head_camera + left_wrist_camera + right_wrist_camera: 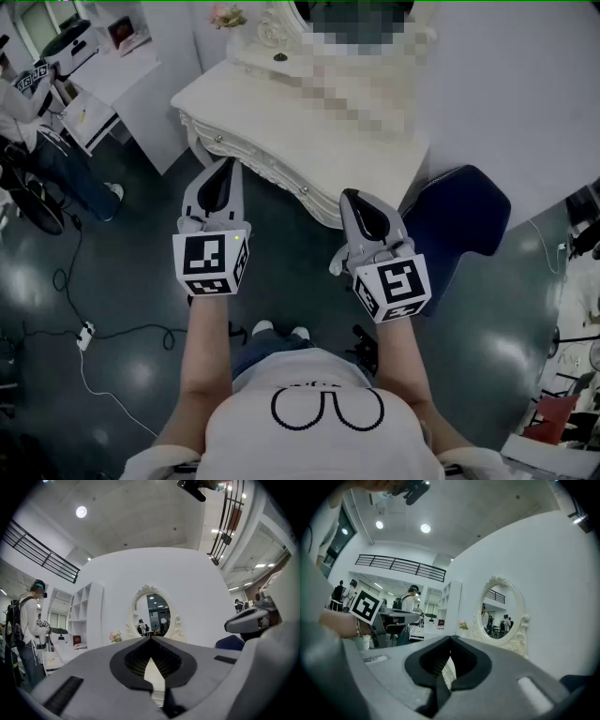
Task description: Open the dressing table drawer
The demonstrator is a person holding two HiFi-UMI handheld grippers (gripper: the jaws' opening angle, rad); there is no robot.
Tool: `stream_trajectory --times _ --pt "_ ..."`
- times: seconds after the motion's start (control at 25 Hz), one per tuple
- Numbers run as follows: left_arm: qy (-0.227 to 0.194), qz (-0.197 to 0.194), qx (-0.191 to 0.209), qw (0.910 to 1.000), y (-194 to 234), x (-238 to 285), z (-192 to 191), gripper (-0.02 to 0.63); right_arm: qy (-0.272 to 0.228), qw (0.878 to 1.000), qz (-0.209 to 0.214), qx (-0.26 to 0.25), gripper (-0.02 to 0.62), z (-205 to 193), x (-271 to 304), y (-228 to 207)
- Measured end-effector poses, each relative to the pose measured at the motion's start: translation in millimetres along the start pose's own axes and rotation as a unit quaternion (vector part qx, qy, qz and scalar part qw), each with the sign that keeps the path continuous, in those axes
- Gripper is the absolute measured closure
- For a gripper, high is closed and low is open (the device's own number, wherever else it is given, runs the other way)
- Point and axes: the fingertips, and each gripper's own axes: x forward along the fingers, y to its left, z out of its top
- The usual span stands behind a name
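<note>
Currently the left gripper (225,169) is level, jaws together on nothing, short of the dressing table (234,98). The drawer (264,164) sits shut in the carved front under the worktop, ahead of both grippers. The right gripper (362,202) is likewise closed and empty. I judge one gripper should part its jaws, meet a knob (303,190) squarely, clamp it and pull straight back. Count: two grippers, two knobs showing, one mirror (154,613), one blue chair (459,220).

Blue chair (461,221), floor cable (122,330)
</note>
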Motion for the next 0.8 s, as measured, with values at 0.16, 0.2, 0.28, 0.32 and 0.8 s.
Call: stream_trajectory --times 0.16,0.2,0.28,0.32,0.8 --pt "0.005 -0.002 0.012 0.9999 -15.5 -1.7 2.0 0.607 -0.004 1.000 -0.012 0.021 0.597 -2.8 -10.3 -14.2" --pt "0.005 -0.002 0.014 0.9999 -17.8 -2.6 2.7 0.607 -0.006 1.000 -0.011 0.022 0.597 -2.4 -11.6 -15.4" --pt "0.006 -0.001 0.017 0.9998 -19.0 -3.6 2.1 0.607 -0.008 1.000 -0.007 0.020 0.597 -2.5 -10.6 -15.0" --pt "0.007 0.000 0.018 0.9998 -18.4 -2.6 0.7 0.607 -0.009 1.000 -0.004 0.019 0.597 -3.4 -8.4 -14.6" --pt "0.014 -0.059 0.023 0.9979 18.4 76.4 -34.0 0.607 0.005 0.999 -0.031 0.037 0.597 -22.4 85.1 -38.4"
